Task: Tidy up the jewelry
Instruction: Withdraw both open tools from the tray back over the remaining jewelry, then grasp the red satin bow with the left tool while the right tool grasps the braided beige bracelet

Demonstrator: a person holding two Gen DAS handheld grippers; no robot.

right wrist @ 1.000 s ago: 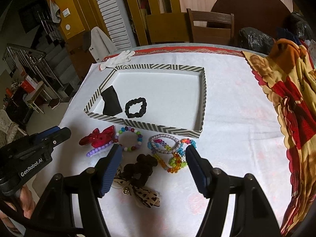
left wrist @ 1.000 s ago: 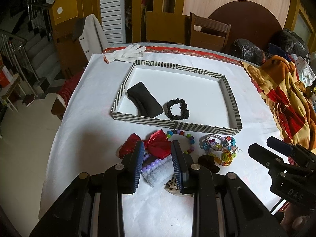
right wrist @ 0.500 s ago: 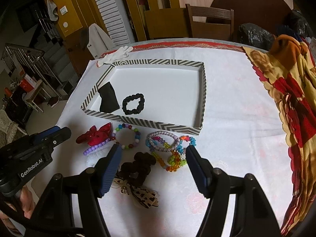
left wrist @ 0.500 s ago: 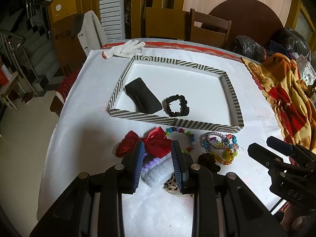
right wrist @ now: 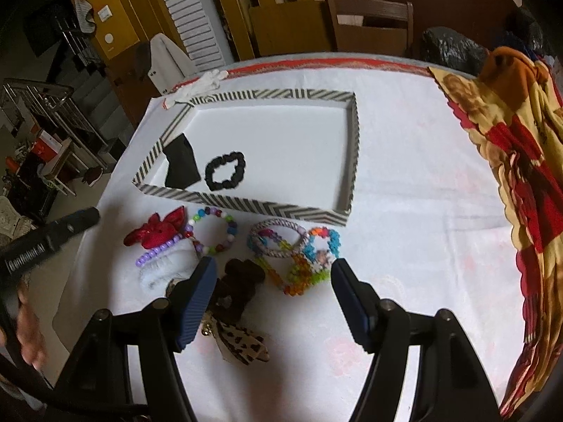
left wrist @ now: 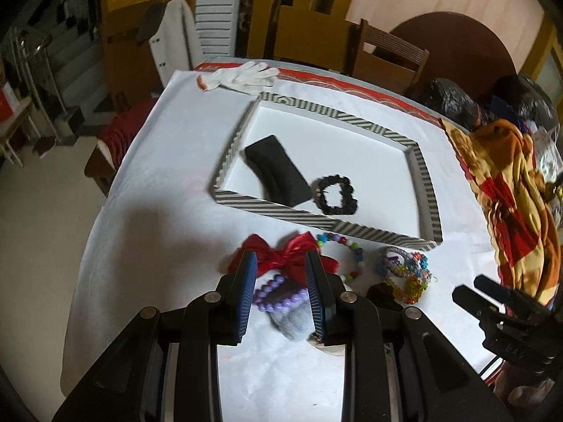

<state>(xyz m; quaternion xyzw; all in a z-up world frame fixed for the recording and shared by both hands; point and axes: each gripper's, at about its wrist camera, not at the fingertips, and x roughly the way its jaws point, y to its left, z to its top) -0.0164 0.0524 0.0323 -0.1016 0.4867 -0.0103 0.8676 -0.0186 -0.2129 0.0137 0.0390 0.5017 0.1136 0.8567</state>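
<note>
Tray (right wrist: 353, 161): bare floor centre and right; black pouch (right wrist: 181, 167) and scrunchie (right wrist: 225, 170) crowd lower left. Bracelets (right wrist: 295, 255) block its near wall.

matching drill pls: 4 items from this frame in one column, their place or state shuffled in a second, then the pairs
1. black scrunchie
2. red bow
3. white glove
4. right gripper

a. on the cloth beyond the tray's far corner
b. open, above the brown scrunchie and the colourful bracelets
c. inside the striped tray, beside a black band
d. on the cloth in front of the tray, at the left gripper's fingertips

Pairs: 1-c, 2-d, 3-a, 4-b
</note>
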